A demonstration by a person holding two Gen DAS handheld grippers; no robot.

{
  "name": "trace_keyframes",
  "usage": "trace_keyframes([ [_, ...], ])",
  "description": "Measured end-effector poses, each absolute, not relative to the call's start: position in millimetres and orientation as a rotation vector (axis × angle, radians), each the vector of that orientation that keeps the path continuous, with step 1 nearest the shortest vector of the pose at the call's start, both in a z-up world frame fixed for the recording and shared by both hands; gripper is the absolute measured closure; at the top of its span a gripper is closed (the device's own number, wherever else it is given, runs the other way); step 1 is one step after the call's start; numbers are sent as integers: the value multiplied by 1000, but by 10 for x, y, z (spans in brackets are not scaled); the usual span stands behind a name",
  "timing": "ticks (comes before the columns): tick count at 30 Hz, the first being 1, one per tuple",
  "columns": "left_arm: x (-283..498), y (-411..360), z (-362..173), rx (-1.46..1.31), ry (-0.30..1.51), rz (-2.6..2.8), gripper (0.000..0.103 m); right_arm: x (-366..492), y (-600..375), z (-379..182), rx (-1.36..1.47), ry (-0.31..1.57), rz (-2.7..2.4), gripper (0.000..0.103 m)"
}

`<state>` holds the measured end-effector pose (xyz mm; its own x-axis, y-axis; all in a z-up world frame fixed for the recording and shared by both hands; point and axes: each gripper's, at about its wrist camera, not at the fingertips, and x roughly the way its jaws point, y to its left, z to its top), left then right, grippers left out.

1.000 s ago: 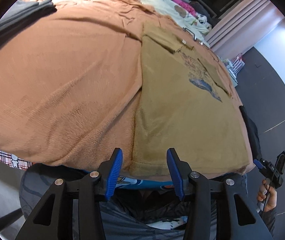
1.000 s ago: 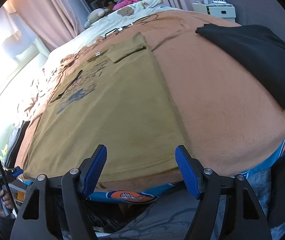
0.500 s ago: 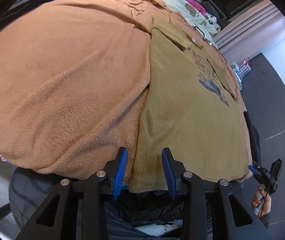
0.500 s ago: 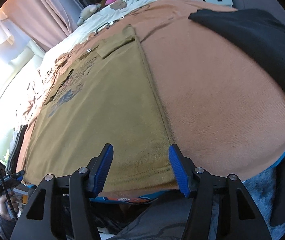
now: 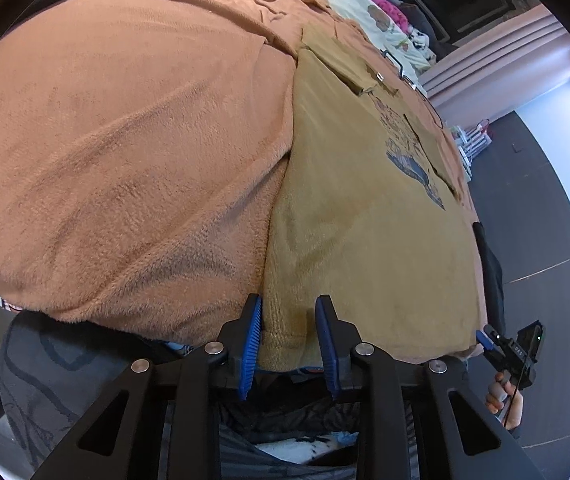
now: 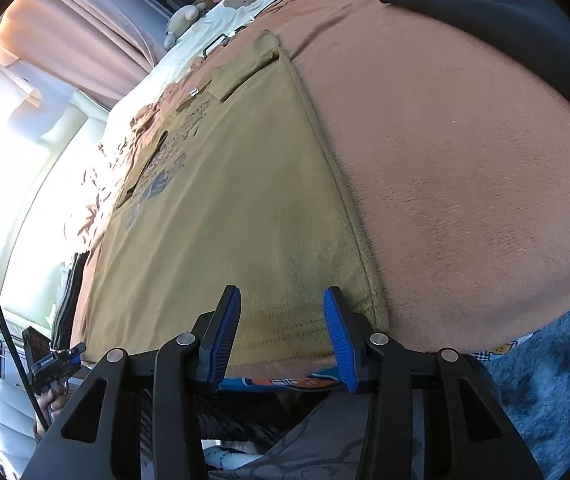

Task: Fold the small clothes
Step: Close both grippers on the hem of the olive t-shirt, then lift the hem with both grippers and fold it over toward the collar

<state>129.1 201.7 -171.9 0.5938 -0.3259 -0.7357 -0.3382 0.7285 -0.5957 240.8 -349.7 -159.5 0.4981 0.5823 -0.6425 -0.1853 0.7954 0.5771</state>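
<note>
The left gripper [image 5: 288,344] pointed forward and level, its blue-padded jaws standing part-way apart, a narrow gap between them. The right gripper [image 6: 281,336] was held the same way, its jaws set wider than the left pair. In the left wrist view the person's right hand [image 5: 503,400] gripped the other tool's handle at the far right edge; the right wrist view caught the left hand [image 6: 51,400] low at the left.

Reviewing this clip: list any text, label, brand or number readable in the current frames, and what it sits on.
None can be read.
Mustard T-shirt: dark blue chest print with rows of lettering, too distorted to read.
Sheet edge under the orange blanket: orange and white print, not legible.
</note>
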Motion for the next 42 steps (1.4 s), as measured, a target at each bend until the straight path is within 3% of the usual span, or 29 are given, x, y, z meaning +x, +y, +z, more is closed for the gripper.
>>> trace_keyframes([
  [23, 1237, 2129, -1840, -992, 915, -90, 74, 2389, -4069, -2021, 811, 923, 551, 62],
  [35, 1314, 2090, -1841, -1030, 904, -21, 74, 2327, -3736, -2013, 816, 883, 421, 62],
  [37, 1288, 2044, -1837, -1026, 906, -27, 74, 2316, -3690, -1975, 825, 877, 412, 66],
  [39, 1266, 2011, -1845, -1037, 901, -25, 77, 2316, -3659, -1978, 833, 880, 392, 78],
  [42, 1299, 2048, -1854, -1018, 924, 25, 96, 2325, -3624, -1977, 838, 890, 371, 98],
])
